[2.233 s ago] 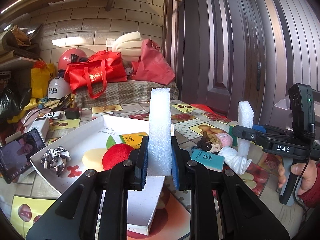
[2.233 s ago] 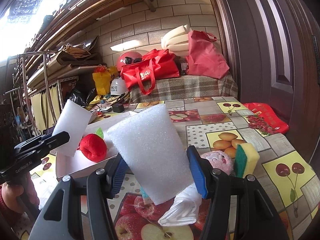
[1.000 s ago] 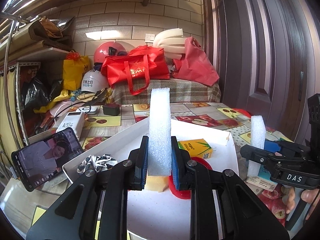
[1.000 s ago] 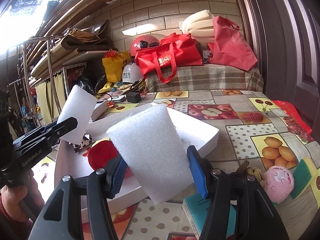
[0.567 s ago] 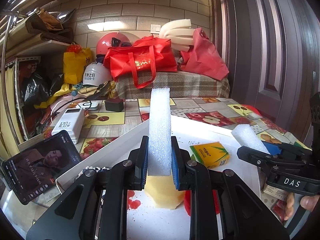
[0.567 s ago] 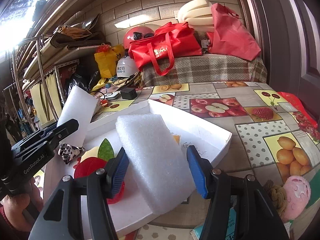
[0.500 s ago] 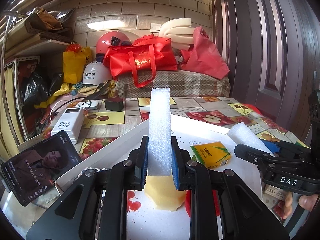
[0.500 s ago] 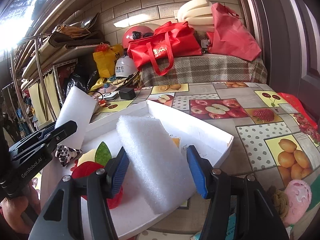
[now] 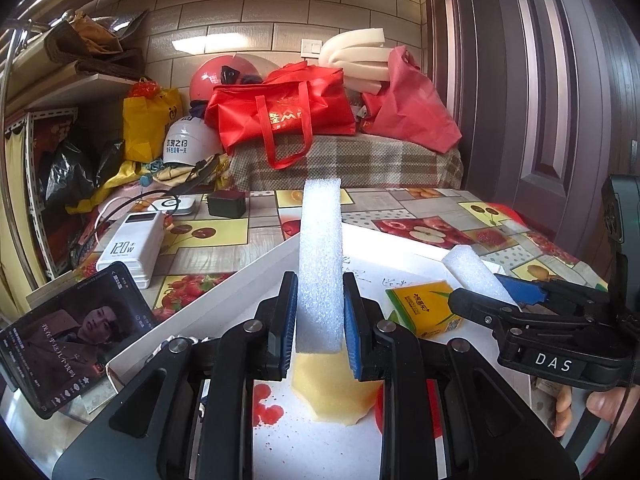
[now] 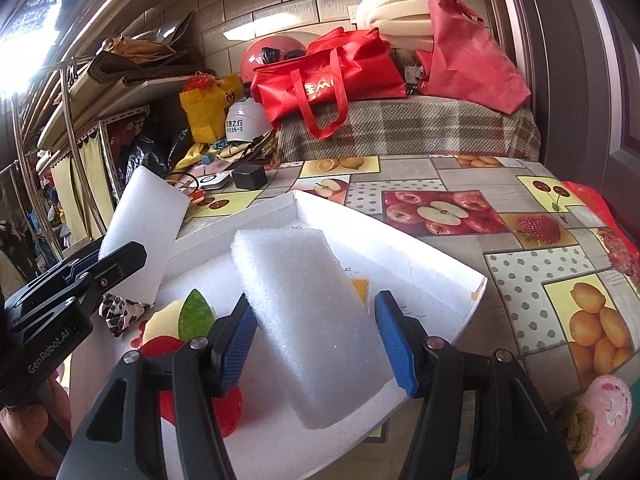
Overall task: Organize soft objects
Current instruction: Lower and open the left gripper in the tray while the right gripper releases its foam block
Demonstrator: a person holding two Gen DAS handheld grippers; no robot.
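**Two foam blocks held over the white tray**

A white foam block (image 9: 321, 264) is held by the left gripper (image 9: 319, 334). It is pinched thin edge on between the two blue pads, with the jaws set narrow. The block stands straight up and sticks out well above the jaws. Its bottom end is seen just below the pads, over the white tray (image 9: 224, 300).

A second white foam block (image 10: 312, 320) is held by the right gripper (image 10: 316, 340). Here the jaws are set wide, with the block's broad face between the two blue pads. This block is tilted, and its far end leans away toward the back of the tray. It is also held over the tray.

Other soft things are seen in the tray. A yellow sponge (image 9: 332, 388) lies just under the left gripper. A red plush ball (image 10: 224, 404) with a green leaf (image 10: 195, 316) lies on the tray's left side, under the right gripper's left finger. A spotted cloth (image 10: 120, 312) lies near the tray's left edge. A yellow box (image 9: 424, 306) rests near the tray's right side.

A pink plush toy (image 10: 600, 416) lies outside the tray, on the fruit-print tablecloth (image 10: 520, 240), to the tray's right.
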